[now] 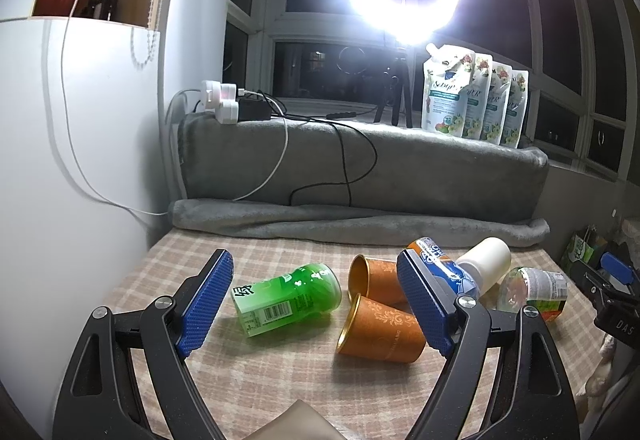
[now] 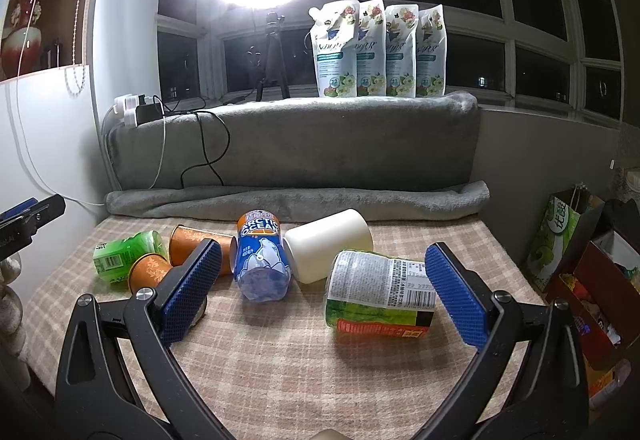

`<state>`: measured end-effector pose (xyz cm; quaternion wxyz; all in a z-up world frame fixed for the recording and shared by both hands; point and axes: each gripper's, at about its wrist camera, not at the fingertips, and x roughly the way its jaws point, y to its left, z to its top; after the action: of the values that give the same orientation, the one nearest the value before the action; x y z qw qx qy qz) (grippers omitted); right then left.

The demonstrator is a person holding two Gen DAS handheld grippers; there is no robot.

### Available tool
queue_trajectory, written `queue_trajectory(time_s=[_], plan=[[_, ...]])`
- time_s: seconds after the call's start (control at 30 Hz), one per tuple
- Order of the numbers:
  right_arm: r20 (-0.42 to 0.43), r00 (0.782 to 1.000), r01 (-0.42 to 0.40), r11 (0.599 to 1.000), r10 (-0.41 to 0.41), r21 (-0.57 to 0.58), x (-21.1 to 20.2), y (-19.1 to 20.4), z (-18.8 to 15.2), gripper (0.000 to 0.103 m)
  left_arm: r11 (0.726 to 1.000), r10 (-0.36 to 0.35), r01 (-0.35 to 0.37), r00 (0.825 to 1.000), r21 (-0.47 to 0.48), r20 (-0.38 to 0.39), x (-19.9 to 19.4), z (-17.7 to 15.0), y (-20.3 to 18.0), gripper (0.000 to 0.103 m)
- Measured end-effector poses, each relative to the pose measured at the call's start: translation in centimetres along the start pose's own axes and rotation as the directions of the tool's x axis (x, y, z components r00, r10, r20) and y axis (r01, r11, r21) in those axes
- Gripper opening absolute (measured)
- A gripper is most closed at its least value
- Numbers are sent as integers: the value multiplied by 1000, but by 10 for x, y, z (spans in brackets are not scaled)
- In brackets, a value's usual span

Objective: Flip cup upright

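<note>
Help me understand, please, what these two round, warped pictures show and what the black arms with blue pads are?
Those are two hand-held tools, each carried by a person; there is no robot. Each has two fingers with blue pads and a fisheye camera looking along them, hence the warped view. One picture looks out from the left gripper, the other from the right gripper. Both are open and hold nothing.

On the checked beige tablecloth six containers lie on their sides: a clear green plastic cup, two orange paper cups, a blue Arctic Ocean cup, a plain cream cup and a clear labelled cup with a green and orange band. None stands upright yet.
</note>
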<state>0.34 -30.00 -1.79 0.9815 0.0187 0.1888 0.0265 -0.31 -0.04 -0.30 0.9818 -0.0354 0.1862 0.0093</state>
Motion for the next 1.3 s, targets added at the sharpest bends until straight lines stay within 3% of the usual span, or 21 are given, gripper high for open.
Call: queue_trajectory(time_s=[1.3], plan=[[-12,1000,-11,1000,11,-14,8,7,-2,103,1000,-2,2,1000,-5,-10,3,-5,-2,84]])
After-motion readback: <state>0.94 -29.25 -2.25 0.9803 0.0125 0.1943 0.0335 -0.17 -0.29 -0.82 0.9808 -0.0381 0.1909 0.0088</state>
